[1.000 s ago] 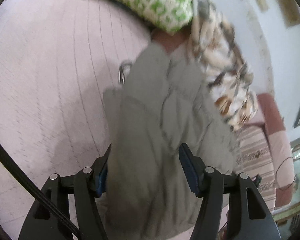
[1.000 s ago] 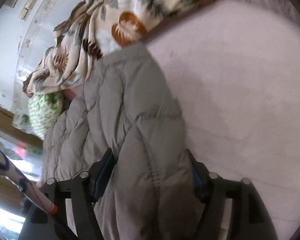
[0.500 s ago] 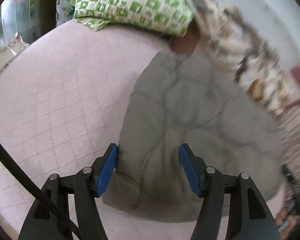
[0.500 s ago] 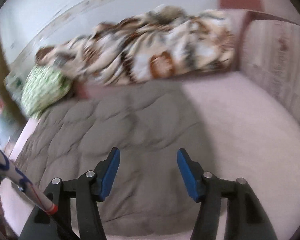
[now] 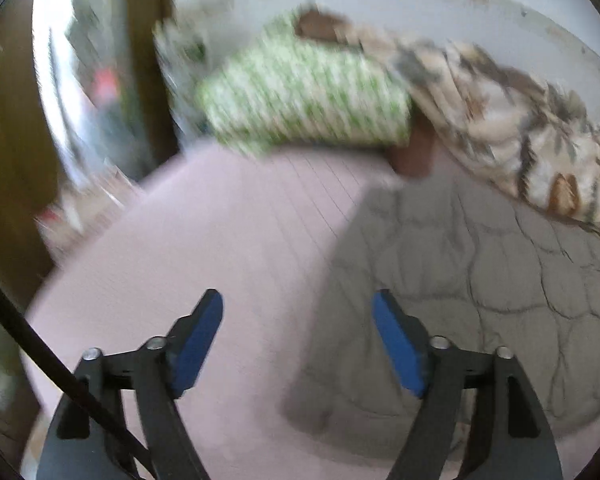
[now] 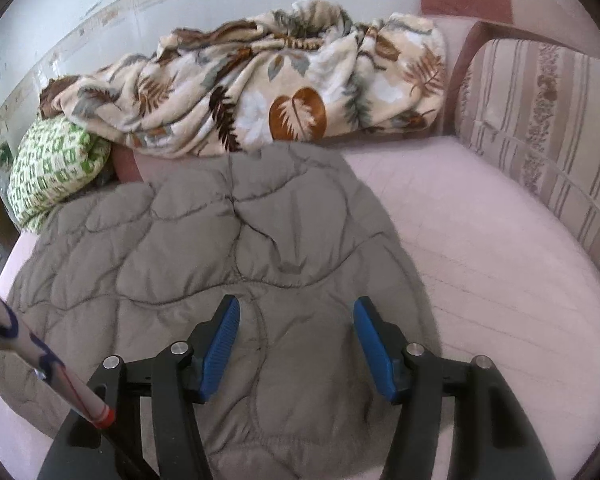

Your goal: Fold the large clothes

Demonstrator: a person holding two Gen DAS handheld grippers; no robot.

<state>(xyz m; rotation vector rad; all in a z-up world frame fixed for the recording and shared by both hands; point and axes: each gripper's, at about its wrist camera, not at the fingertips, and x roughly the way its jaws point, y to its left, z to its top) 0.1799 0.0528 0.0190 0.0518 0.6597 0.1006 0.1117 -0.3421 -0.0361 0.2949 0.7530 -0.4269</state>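
A grey quilted puffer jacket (image 6: 228, 264) lies folded flat on the pink bed (image 6: 480, 240). It also shows in the left wrist view (image 5: 460, 280), to the right. My right gripper (image 6: 296, 340) is open and empty, above the jacket's near part. My left gripper (image 5: 298, 336) is open and empty, over the jacket's left edge and the bare pink sheet (image 5: 220, 240). The left wrist view is blurred.
A leaf-print blanket (image 6: 268, 92) is bunched along the back wall. A green-and-white pillow (image 6: 52, 164) lies at the back left. A striped cushion (image 6: 548, 128) stands at the right. The bed's left edge (image 5: 100, 220) drops to a dim room.
Both grippers have let go of the jacket and pulled back. The jacket has dropped flat on the bed. The left gripper has swung left.
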